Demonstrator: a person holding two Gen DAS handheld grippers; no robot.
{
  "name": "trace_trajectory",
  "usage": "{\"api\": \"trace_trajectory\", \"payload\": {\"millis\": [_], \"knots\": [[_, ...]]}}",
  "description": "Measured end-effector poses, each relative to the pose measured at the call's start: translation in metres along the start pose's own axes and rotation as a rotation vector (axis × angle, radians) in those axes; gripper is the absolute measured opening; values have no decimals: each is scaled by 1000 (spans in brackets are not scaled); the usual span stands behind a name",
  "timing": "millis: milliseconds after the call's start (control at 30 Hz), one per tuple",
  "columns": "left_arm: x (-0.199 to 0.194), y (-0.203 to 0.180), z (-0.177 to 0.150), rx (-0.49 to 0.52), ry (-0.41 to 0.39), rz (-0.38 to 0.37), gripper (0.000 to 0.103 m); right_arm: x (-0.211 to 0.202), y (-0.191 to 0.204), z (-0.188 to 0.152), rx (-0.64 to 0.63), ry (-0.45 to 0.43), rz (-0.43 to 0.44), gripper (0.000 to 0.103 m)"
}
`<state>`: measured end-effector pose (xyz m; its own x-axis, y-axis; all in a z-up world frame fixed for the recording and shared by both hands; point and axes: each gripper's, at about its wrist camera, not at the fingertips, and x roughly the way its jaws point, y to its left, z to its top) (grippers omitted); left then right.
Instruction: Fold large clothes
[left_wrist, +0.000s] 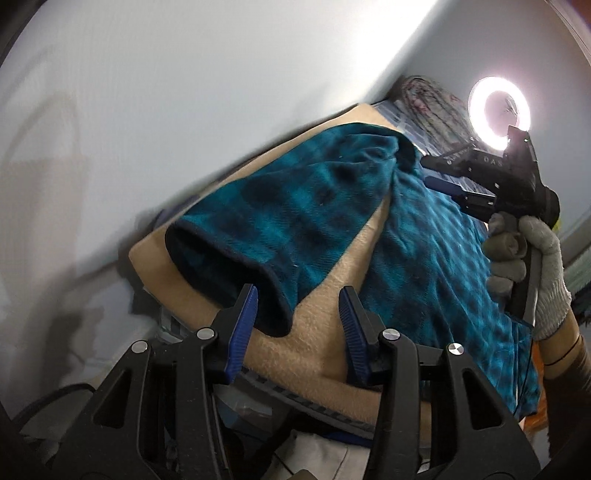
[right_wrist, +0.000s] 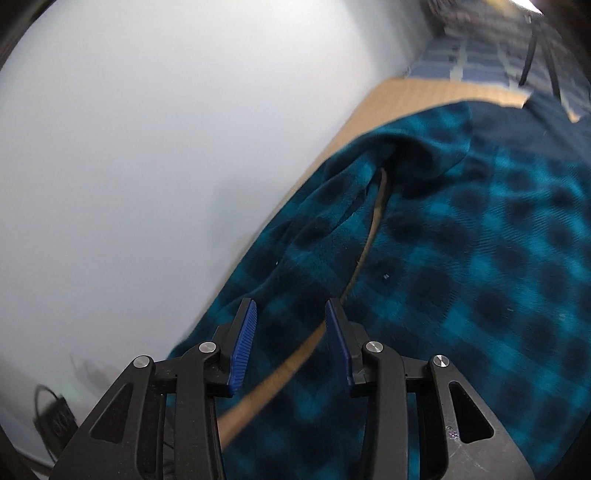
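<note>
A teal and dark-blue plaid fleece garment (left_wrist: 424, 240) lies spread on a tan blanket (left_wrist: 325, 332). One sleeve (left_wrist: 258, 206) reaches toward me, its dark cuff (left_wrist: 221, 266) just ahead of my left gripper (left_wrist: 299, 299). That gripper is open; the cuff's edge and tan blanket show between its blue pads, untouched. A gloved hand (left_wrist: 532, 266) holds my right gripper (left_wrist: 428, 171) over the garment's far shoulder. In the right wrist view my right gripper (right_wrist: 291, 306) hovers open above the sleeve (right_wrist: 314, 236), next to a thin strip of tan blanket (right_wrist: 373, 229) between sleeve and body.
A white wall (left_wrist: 184, 92) runs close along the blanket's far edge. A bright ring light (left_wrist: 498, 110) and a striped bundle (left_wrist: 424, 99) sit beyond the garment. Blue grid-patterned bedding (right_wrist: 461, 62) lies past the blanket. A black box with a cable (right_wrist: 55, 417) is low by the wall.
</note>
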<state>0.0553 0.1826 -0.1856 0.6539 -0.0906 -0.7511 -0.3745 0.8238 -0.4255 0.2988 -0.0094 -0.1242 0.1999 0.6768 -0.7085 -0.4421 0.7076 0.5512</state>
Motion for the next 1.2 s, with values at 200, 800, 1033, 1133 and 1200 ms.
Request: {"api": "trace_trajectory", "payload": {"millis": [200,800,1033,1133,1200], "knots": [[15,15,6,-72,18,-1,47,39,-8,27,60,34,-45,37],[19,6,13,-15,-28,4,3,68,-29,43,118,84,-125,2],[-13,-4,14,46,-133,1,2,41,-33,45,125,46,-94,1],[-25,-9,7,100,-155,6,2,29,-33,46,130,31,-72,1],[-27,-16,-4,160,-153,19,2,16,-40,43,137,29,-48,1]]}}
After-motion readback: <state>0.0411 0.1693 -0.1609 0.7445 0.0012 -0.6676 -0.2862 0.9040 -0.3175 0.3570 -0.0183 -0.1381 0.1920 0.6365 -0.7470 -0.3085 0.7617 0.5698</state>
